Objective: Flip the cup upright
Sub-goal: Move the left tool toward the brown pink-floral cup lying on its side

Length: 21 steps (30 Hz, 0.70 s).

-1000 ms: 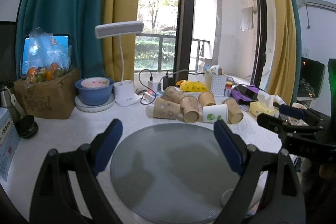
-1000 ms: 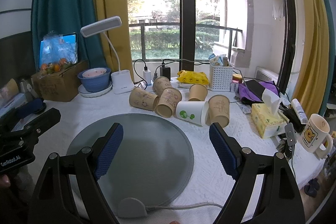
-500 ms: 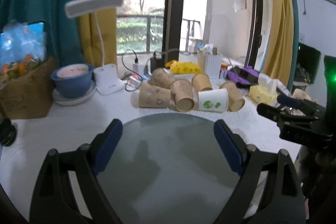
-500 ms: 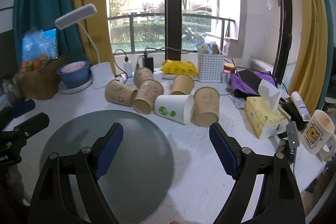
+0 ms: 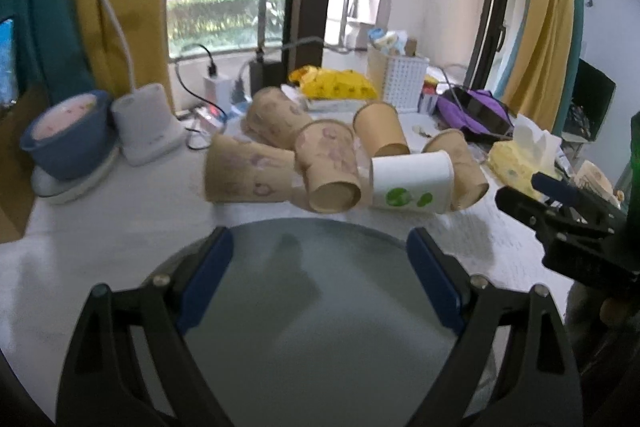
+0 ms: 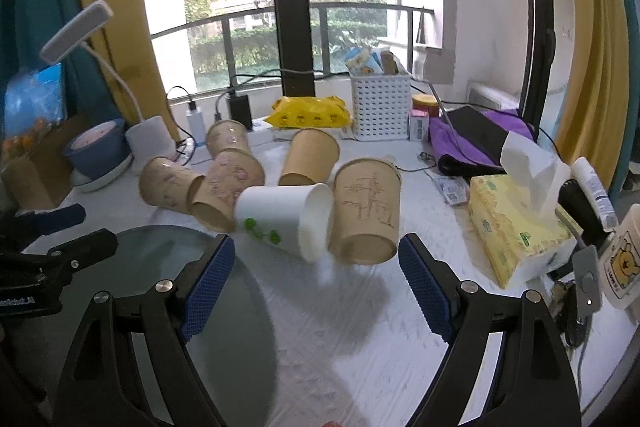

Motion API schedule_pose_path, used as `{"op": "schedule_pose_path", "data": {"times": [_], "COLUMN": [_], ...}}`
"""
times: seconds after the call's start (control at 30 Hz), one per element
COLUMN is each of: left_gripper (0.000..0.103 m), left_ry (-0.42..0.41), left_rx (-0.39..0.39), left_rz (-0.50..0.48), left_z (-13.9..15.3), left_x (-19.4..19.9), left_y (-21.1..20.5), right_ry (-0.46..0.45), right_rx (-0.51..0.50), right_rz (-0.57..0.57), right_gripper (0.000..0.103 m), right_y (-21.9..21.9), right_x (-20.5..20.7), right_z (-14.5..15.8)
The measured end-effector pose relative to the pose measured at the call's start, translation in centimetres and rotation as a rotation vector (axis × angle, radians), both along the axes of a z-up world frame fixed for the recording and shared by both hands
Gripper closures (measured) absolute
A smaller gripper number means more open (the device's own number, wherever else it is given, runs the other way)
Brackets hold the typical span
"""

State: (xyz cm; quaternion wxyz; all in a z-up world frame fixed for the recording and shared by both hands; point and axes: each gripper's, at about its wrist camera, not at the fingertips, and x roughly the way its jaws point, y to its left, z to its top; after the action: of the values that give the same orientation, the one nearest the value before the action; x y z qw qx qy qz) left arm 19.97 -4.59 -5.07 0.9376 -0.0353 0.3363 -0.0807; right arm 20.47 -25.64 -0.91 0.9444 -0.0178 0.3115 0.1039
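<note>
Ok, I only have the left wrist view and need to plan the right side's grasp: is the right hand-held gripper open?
Observer: Yes. The right hand-held gripper is open, jaws wide, pointing at the white cup.
Operator: What lies right of that cup? It is half hidden for me.
Observer: A brown cup with a line drawing, on its side, one end facing the camera.
Operator: Anything past the tissue box? It is a blur here.
Observer: A mug with a bear print, standing upright.
</note>
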Motion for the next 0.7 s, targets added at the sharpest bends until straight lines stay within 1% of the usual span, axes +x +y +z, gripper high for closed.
{"op": "schedule_pose_path", "data": {"times": [0.07, 0.17, 0.33, 0.4, 0.47, 0.6, 0.7], "left_gripper": [0.013, 0.014, 0.014, 0.014, 0.021, 0.024, 0.029], "left_ry": [0.037, 0.064, 0.101, 0.113, 0.119, 0.166, 0.195], "left_rx": [-0.004, -0.003, 0.026, 0.021, 0.024, 0.029, 0.026], "left_rz": [-0.01, -0.027, -0.049, -0.048, -0.048, -0.052, -0.053], "left_z": [-0.6, -1.0, -1.8, -2.1, -2.2, -3.0, -3.7], "left_x": [1.9, 3.9, 7.4, 8.5, 9.2, 11.1, 12.0], "left_y": [-0.5, -1.2, -2.4, -2.6, -2.8, -3.1, -3.3], "right_ry": [0.015, 0.031, 0.059, 0.065, 0.072, 0.084, 0.087], "right_rx": [0.004, 0.012, 0.033, 0.038, 0.042, 0.051, 0.058], "right_rz": [-0.003, -0.005, -0.012, -0.011, -0.012, -0.02, -0.027], "right_gripper": [0.017, 0.017, 0.017, 0.017, 0.017, 0.017, 0.017], "right_y": [-0.3, -0.8, -1.3, -1.5, -1.6, -2.0, -2.3], "right_x": [1.0, 2.3, 4.3, 4.8, 5.2, 5.9, 6.3], "right_z": [-0.3, -0.7, -1.5, -1.6, -1.8, -2.1, -2.2]}}
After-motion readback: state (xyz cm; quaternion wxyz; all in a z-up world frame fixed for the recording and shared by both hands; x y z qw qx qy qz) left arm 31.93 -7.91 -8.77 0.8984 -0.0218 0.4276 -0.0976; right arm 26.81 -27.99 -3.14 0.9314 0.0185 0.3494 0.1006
